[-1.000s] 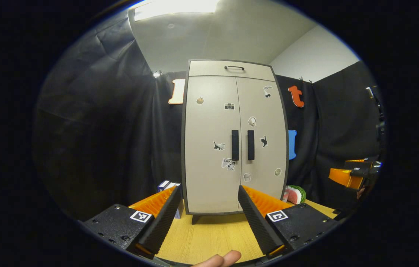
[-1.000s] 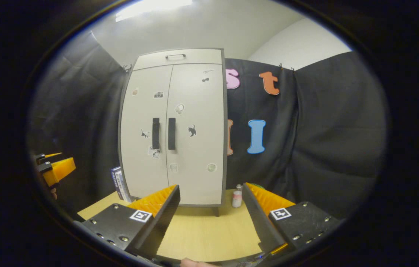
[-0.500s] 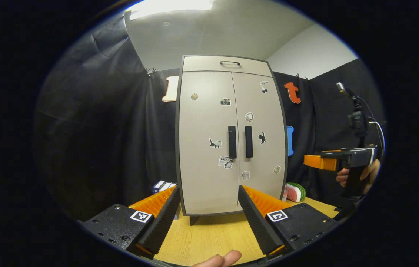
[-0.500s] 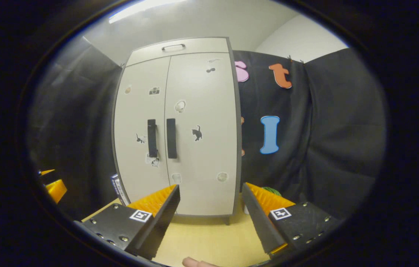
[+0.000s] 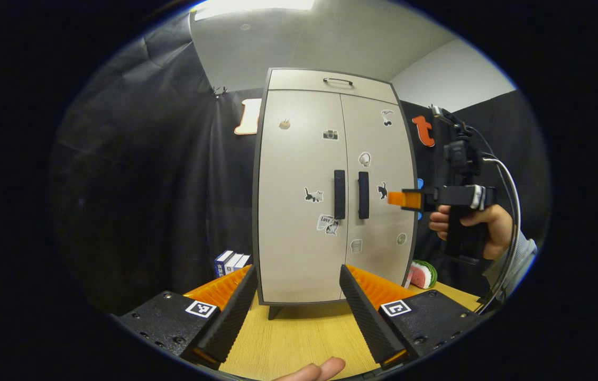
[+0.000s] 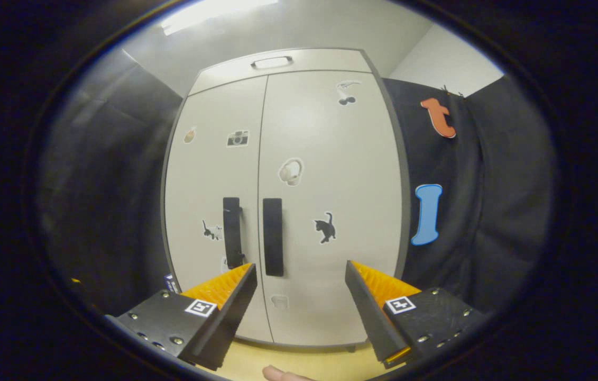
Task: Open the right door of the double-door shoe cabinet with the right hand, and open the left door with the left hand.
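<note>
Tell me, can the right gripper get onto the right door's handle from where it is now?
Probably yes. The right gripper is open and faces the closed right door, with the right handle just off its left finger and nothing between them. It would need a small shift left and forward.

Recording booth, black cloth walls (image 5: 135, 174), cabinet (image 5: 299, 222) on wooden table (image 5: 299, 338)

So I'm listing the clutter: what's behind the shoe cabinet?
Beside the shoe cabinet, partly behind it, a watermelon-slice object and some boxes peek out. The closed cabinet hides anything directly behind.
</note>
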Tool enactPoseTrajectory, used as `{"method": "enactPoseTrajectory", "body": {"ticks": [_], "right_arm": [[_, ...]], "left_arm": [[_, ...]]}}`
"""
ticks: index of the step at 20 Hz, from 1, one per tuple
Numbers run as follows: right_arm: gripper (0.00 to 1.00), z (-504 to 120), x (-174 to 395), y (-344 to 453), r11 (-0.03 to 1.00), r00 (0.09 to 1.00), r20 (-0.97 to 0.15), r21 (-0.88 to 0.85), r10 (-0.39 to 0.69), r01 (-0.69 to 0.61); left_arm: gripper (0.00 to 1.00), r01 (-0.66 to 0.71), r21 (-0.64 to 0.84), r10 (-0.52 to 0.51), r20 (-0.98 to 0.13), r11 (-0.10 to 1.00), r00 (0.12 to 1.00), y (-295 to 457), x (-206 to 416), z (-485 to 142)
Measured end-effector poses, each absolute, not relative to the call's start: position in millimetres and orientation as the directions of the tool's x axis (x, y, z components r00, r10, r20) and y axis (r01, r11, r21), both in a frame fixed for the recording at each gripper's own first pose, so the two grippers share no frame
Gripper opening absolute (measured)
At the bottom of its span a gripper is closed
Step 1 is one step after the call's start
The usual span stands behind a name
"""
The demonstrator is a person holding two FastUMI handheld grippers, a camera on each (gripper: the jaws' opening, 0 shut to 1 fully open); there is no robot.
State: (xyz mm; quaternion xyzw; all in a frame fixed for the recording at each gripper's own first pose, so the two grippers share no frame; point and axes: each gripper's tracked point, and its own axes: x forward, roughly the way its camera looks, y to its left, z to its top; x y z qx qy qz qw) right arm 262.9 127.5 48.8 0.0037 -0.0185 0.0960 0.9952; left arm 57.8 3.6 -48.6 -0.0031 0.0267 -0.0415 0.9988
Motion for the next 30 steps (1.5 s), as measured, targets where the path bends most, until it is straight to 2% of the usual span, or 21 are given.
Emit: {"method": "enactPoseTrajectory", "body": {"ticks": [3, 8, 11, 12, 13, 15, 16, 18, 21, 22, 30], "right_arm": [[1.00, 50.7, 299.9, 154.2, 0.977, 0.977, 0.022, 0.032, 0.212, -0.212], [1.00, 42.5, 349.2, 176.7, 0.982, 0.983, -0.004, -0.041, 0.185, -0.185], [0.98, 42.5, 367.9, 169.9, 0.992, 0.992, -0.009, -0.014, 0.124, -0.124], [0.76, 43.0, 376.3, 170.6, 0.992, 0.993, 0.001, 0.026, 0.120, -0.120], [0.71, 44.0, 366.0, 169.7, 0.993, 0.993, -0.023, 0.051, 0.112, -0.111], [0.70, 45.1, 371.6, 172.6, 0.994, 0.995, -0.019, 0.046, 0.099, -0.098], [0.63, 46.7, 368.1, 181.4, 0.991, 0.992, -0.010, 0.044, 0.128, -0.127], [0.28, 45.0, 367.3, 184.1, 0.993, 0.994, -0.009, 0.026, 0.113, -0.112], [0.28, 39.6, 373.4, 184.4, 0.993, 0.993, -0.023, 0.013, 0.119, -0.119], [0.19, 41.1, 367.8, 184.8, 0.991, 0.991, -0.031, 0.012, 0.130, -0.130], [0.18, 40.7, 364.9, 182.7, 0.993, 0.991, -0.053, 0.011, 0.122, -0.122]], "left_arm": [[0.97, 0.107, -0.026, -0.109, -0.101, 0.994, 0.989, 5.8, 60.4, -69.3], [0.98, 0.100, -0.055, -0.106, -0.124, 0.993, 0.987, 21.2, 63.2, -79.5], [0.97, 0.081, -0.031, -0.084, -0.118, 0.996, 0.989, 33.6, 61.4, -79.6], [0.97, 0.076, -0.025, -0.078, -0.114, 0.997, 0.990, 36.6, 60.2, -78.6], [0.98, 0.074, -0.021, -0.075, -0.108, 0.997, 0.991, 38.2, 58.5, -77.2], [0.97, 0.072, -0.021, -0.074, -0.097, 0.997, 0.993, 38.2, 55.9, -73.9], [0.97, 0.073, -0.021, -0.075, -0.098, 0.997, 0.992, 37.4, 52.1, -74.0], [0.97, 0.093, -0.017, -0.094, -0.091, 0.996, 0.991, 31.6, 46.5, -70.8], [0.97, 0.092, 0.015, -0.090, -0.106, 0.996, 0.990, 27.2, 36.1, -72.8], [0.97, 0.095, 0.022, -0.093, -0.100, 0.995, 0.991, 23.8, 33.6, -69.6], [0.98, 0.045, 0.014, -0.044, -0.072, 0.999, 0.996, 29.6, 1.0, -55.6]]}}
